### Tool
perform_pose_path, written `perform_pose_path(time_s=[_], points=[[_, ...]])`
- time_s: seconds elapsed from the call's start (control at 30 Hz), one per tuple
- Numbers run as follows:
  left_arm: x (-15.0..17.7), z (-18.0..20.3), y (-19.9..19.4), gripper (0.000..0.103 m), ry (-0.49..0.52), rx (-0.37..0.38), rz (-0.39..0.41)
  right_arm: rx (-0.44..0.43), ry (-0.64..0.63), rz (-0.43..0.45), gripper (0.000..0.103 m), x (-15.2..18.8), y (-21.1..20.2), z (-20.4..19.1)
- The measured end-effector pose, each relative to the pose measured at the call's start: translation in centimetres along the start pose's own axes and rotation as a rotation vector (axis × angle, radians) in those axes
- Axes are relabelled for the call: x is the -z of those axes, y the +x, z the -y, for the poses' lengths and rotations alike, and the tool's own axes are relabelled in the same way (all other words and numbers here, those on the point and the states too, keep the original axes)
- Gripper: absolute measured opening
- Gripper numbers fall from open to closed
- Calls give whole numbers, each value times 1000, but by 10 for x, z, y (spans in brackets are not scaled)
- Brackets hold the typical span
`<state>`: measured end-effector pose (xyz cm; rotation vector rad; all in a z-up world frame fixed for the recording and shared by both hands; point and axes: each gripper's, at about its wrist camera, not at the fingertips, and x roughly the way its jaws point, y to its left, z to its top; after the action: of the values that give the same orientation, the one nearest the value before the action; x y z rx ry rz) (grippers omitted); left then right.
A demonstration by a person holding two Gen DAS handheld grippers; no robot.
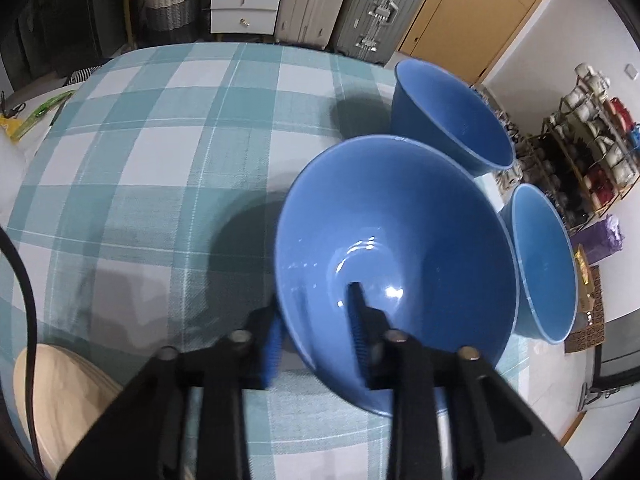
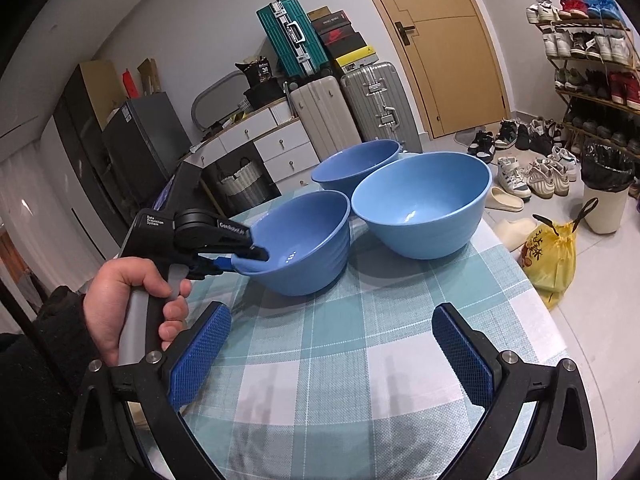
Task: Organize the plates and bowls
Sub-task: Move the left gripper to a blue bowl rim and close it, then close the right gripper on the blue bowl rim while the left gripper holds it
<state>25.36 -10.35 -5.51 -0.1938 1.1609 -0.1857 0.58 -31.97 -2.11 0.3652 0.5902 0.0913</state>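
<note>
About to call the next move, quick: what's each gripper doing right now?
Left gripper: closed on the rim of the nearest blue bowl, one finger inside, one outside.
Right gripper: open, empty, over the checked tablecloth.

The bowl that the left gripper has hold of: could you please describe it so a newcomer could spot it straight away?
On the checked tablecloth stand three blue bowls. The gripped bowl is nearest the hand; the pale bowl and the far bowl lie beyond it. Only it has the left gripper clamped over its rim, and its outer wall is ribbed.
</note>
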Motion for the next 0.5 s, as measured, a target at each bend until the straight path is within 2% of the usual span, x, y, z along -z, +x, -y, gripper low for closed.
perform_pose_path(time_s=[0.07,0.23,0.5], points=[[0,-3,1,13,-5,-1,-16,1,3,-14,102,1,2,0],[1,-1,1,10,35,-40,-37,9,-2,-6,102,2,1,-1],[2,1,-2,9,53,-61,-52,21,18,-30,102,1,5,2]])
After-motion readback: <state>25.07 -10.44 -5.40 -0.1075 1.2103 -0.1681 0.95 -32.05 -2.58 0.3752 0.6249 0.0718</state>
